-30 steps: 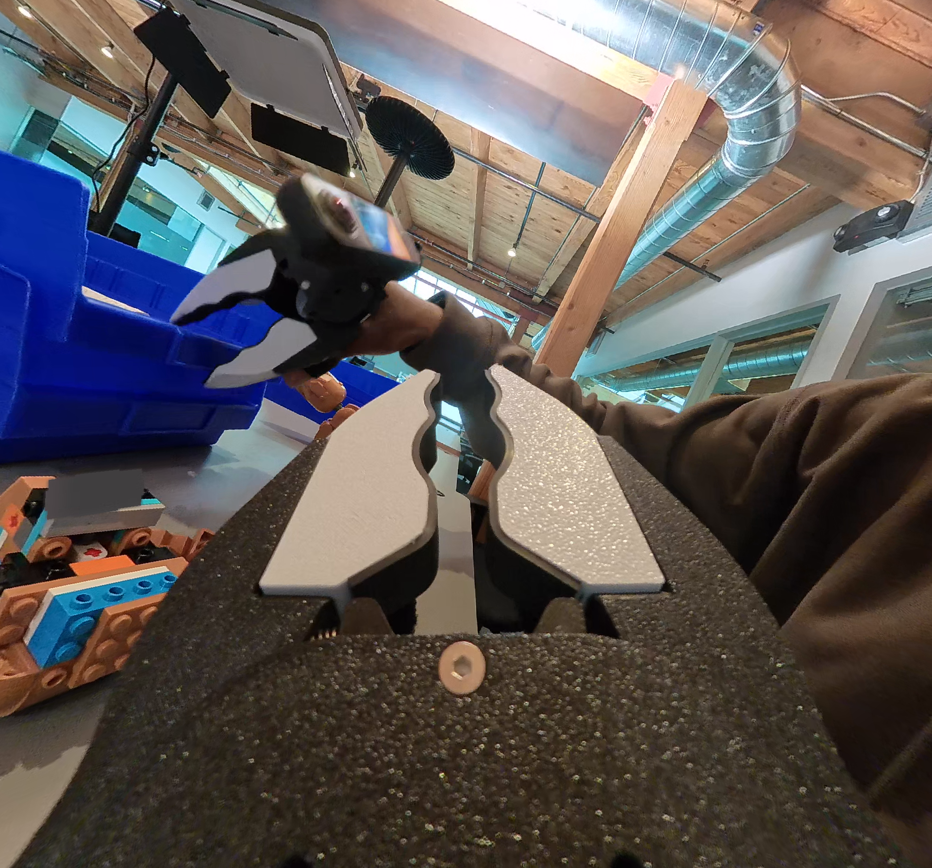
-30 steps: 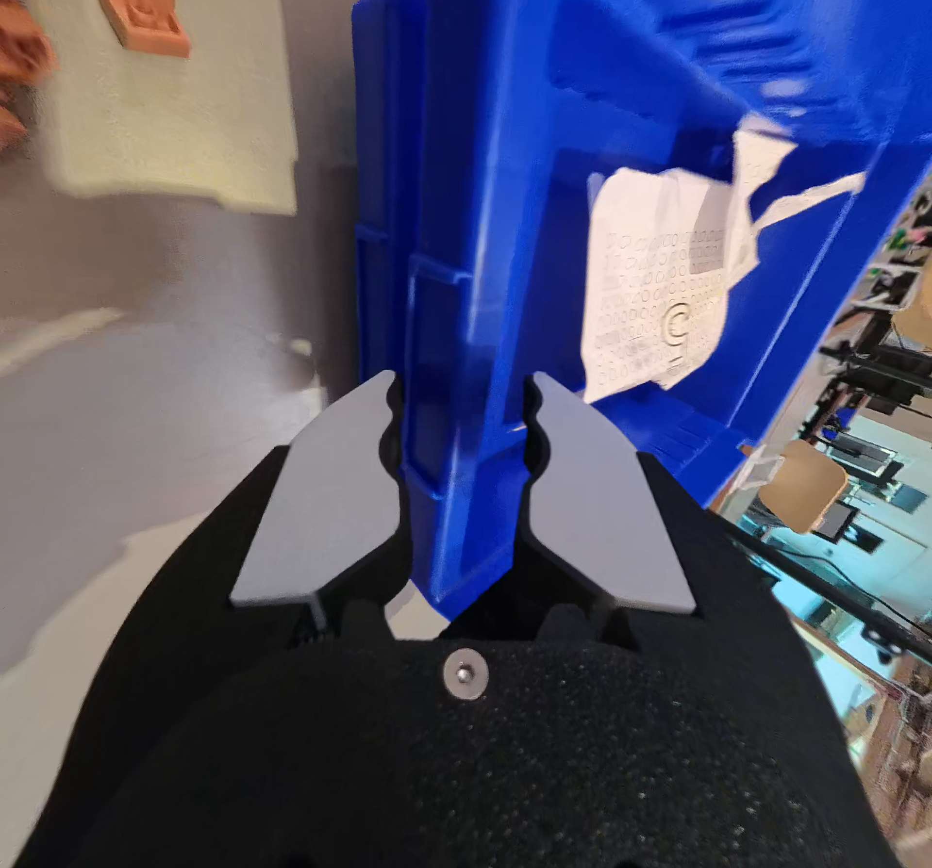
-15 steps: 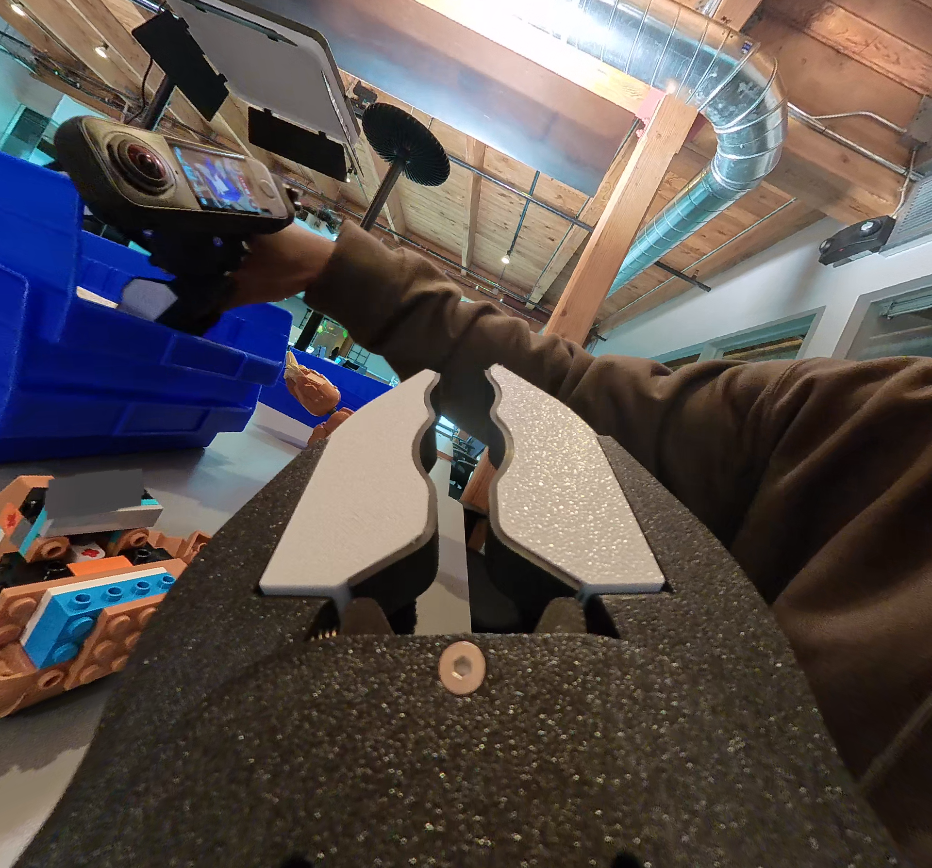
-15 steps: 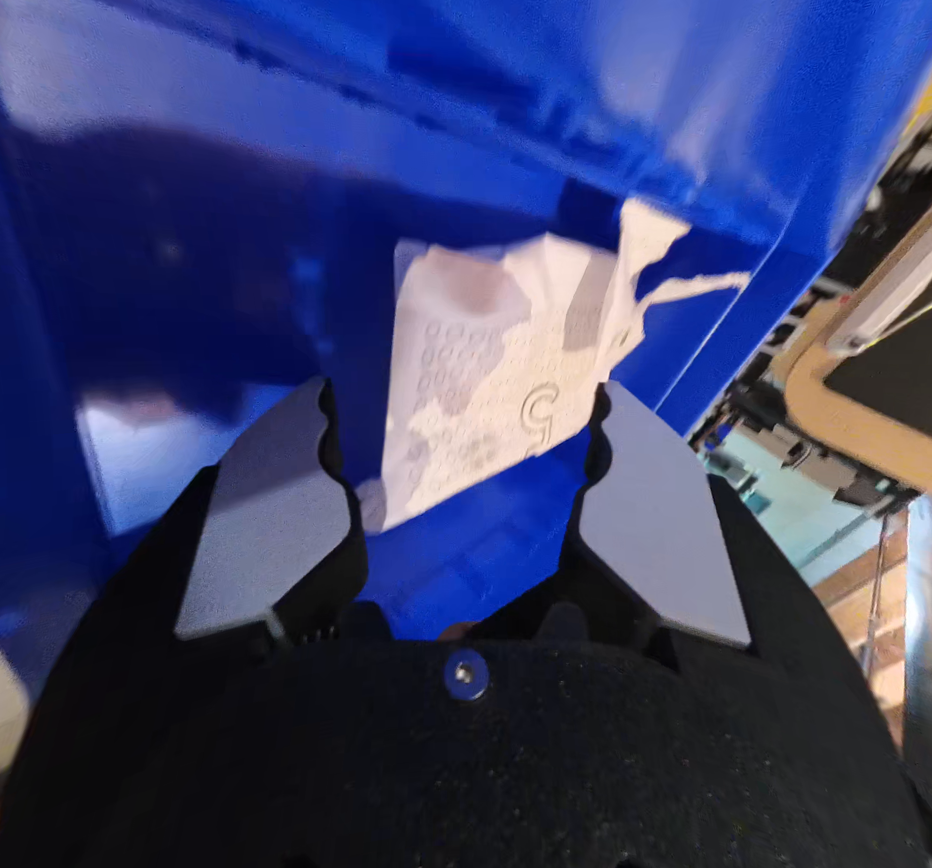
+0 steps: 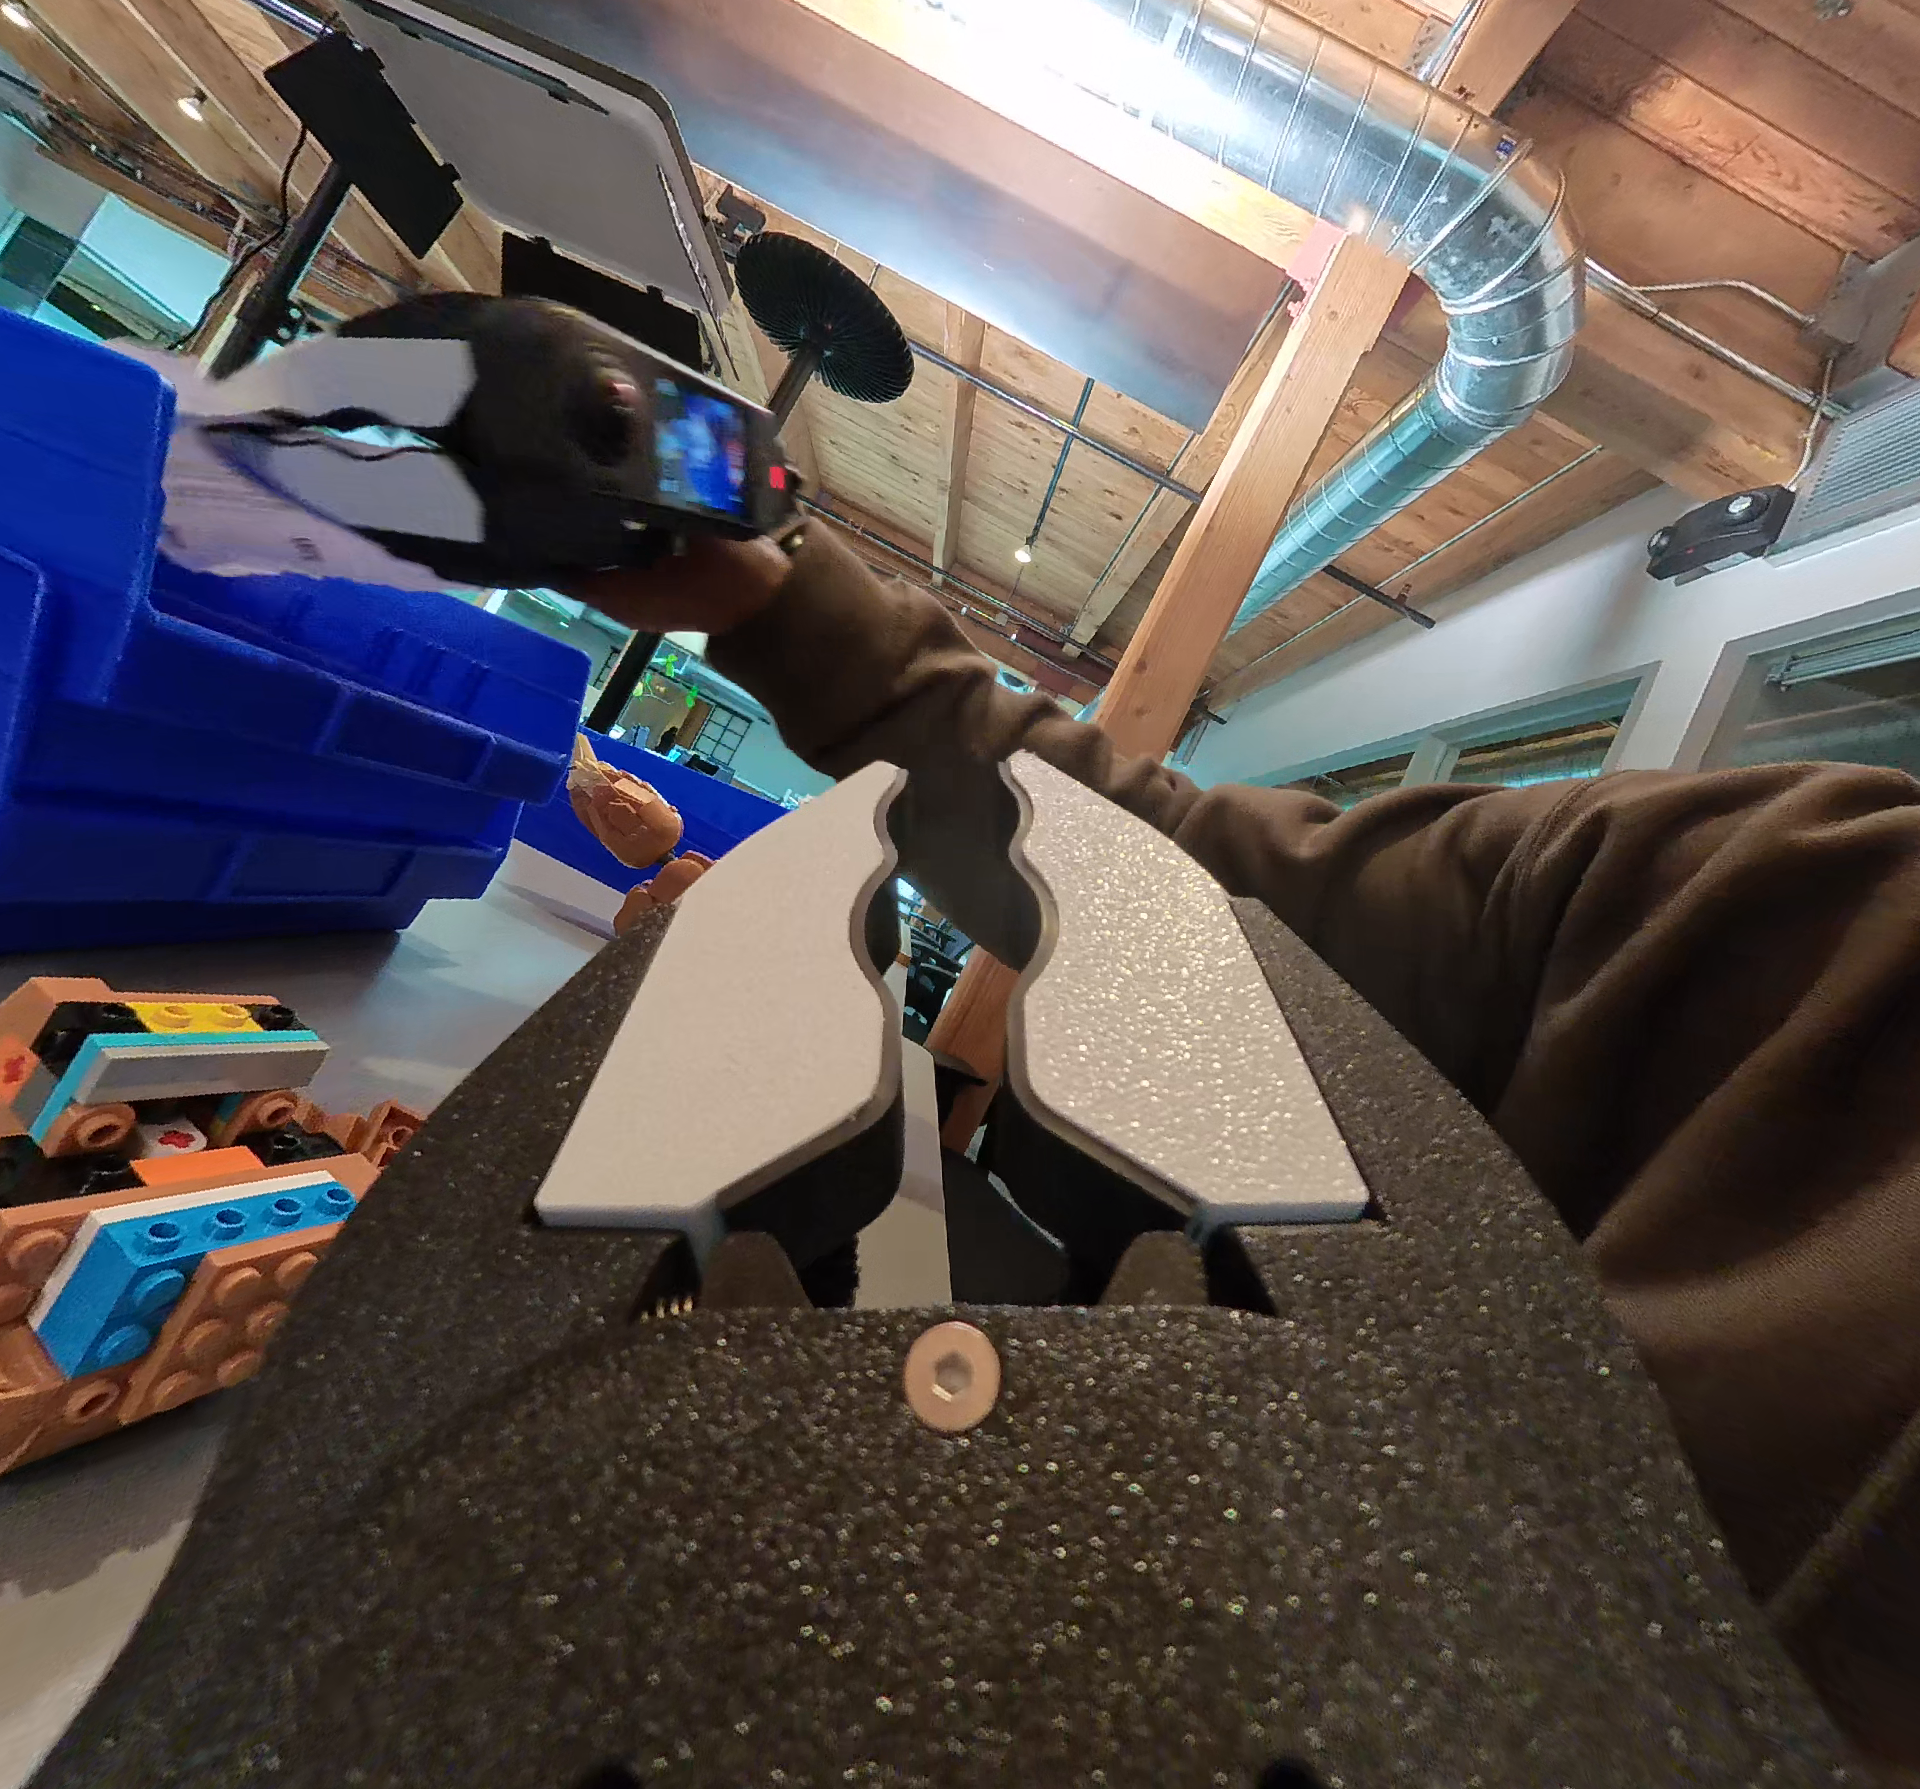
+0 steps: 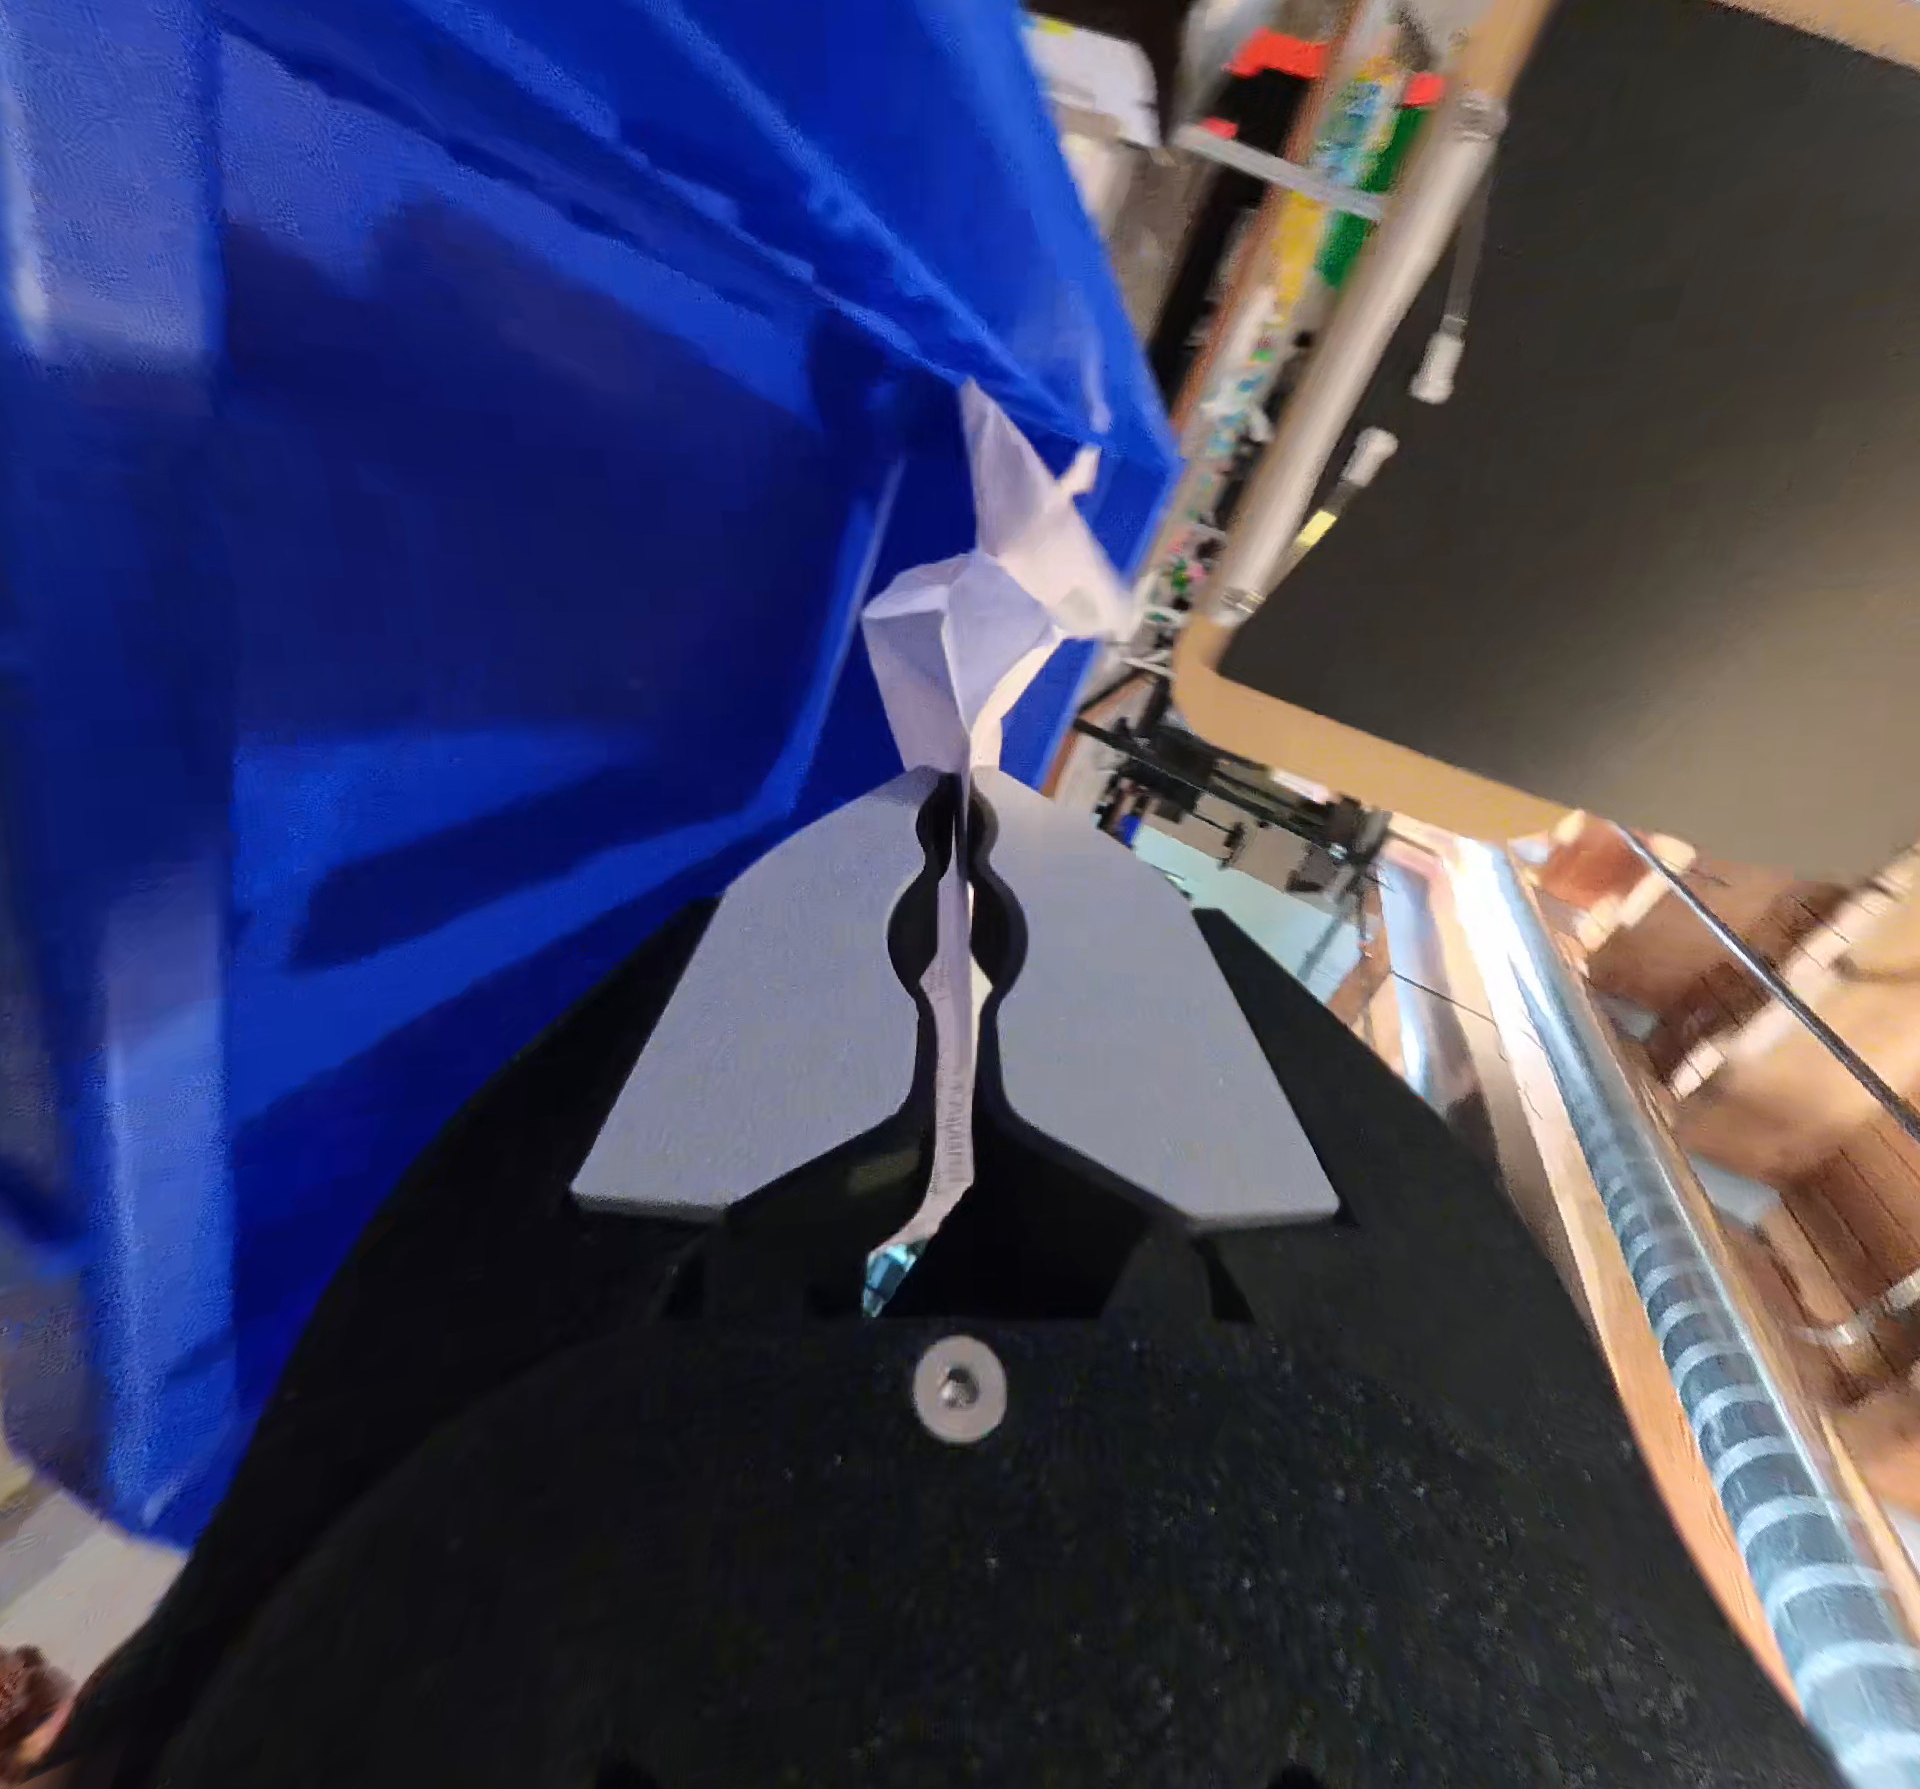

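Observation:
My right gripper [image 6: 961,783] is shut on a torn white paper label [image 6: 971,617] that hangs off the side of a blue plastic bin [image 6: 468,492]. The paper strip runs down between the fingers. In the left wrist view the right gripper [image 5: 223,399] shows at the bin's [image 5: 260,700] upper edge with the white paper [image 5: 208,503] in its fingers, held by a hand in a brown sleeve [image 5: 1558,960]. My left gripper [image 5: 954,783] points upward, low over the table, its fingers a small gap apart and empty.
A toy brick model [image 5: 156,1220] in brown, blue, orange and yellow lies on the grey table [image 5: 436,970] left of my left gripper. A small brown figure [image 5: 623,809] stands behind the bin. A flat panel on a stand [image 5: 540,129] hangs overhead.
My right gripper went from open in front of the paper label to shut on it and turned, pulling it away from the bin. My left gripper has not moved.

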`<act>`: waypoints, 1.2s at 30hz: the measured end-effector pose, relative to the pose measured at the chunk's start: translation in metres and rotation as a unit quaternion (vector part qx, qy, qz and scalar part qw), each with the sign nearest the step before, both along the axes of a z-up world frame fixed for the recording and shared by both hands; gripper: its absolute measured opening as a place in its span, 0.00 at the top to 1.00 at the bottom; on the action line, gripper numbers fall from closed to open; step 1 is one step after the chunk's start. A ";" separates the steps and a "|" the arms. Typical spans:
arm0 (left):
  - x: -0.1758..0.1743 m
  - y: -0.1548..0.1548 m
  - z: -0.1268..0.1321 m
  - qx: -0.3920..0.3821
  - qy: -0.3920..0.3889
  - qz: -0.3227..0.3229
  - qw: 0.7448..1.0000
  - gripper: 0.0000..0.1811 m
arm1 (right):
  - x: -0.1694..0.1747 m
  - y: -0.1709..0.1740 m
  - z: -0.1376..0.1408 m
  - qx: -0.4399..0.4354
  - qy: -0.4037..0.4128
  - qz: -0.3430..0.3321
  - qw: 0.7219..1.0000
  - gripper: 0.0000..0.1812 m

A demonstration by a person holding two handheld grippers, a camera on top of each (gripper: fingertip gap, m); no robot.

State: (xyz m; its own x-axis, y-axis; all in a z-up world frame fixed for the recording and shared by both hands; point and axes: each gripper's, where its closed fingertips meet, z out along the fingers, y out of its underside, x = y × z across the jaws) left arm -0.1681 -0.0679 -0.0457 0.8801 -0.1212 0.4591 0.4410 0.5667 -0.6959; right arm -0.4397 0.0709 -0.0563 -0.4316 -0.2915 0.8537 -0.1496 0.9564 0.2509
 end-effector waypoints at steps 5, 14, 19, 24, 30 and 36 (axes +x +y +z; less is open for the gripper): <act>0.000 0.000 0.000 0.001 -0.001 -0.002 1.000 0.92 | 0.072 0.014 0.054 -0.041 0.076 0.017 0.996 1.00; 0.000 0.001 0.000 0.000 -0.001 0.001 1.000 0.92 | 0.218 0.041 0.011 -0.029 0.005 -0.017 0.999 1.00; 0.000 0.002 -0.001 -0.003 -0.001 0.001 1.000 0.92 | 0.240 0.068 -0.035 0.009 -0.028 -0.038 0.999 0.97; 0.000 0.001 -0.001 -0.003 0.000 0.004 1.000 0.92 | 0.249 0.074 -0.044 -0.016 -0.016 -0.046 0.999 0.99; 0.000 0.002 -0.001 -0.003 0.000 0.001 1.000 0.92 | 0.249 0.069 0.036 -0.088 0.136 -0.032 0.986 1.00; 0.000 0.002 -0.001 -0.004 0.000 0.003 1.000 0.92 | 0.191 0.115 0.113 -0.073 0.207 -0.058 0.974 1.00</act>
State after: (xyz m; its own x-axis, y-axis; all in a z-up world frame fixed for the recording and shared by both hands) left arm -0.1680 -0.0655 -0.0467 0.8810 -0.1129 0.4594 0.4377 0.5632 -0.7009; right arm -0.2488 0.1860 0.0571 -0.0650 -0.1230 0.9903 0.0456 0.9910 0.1260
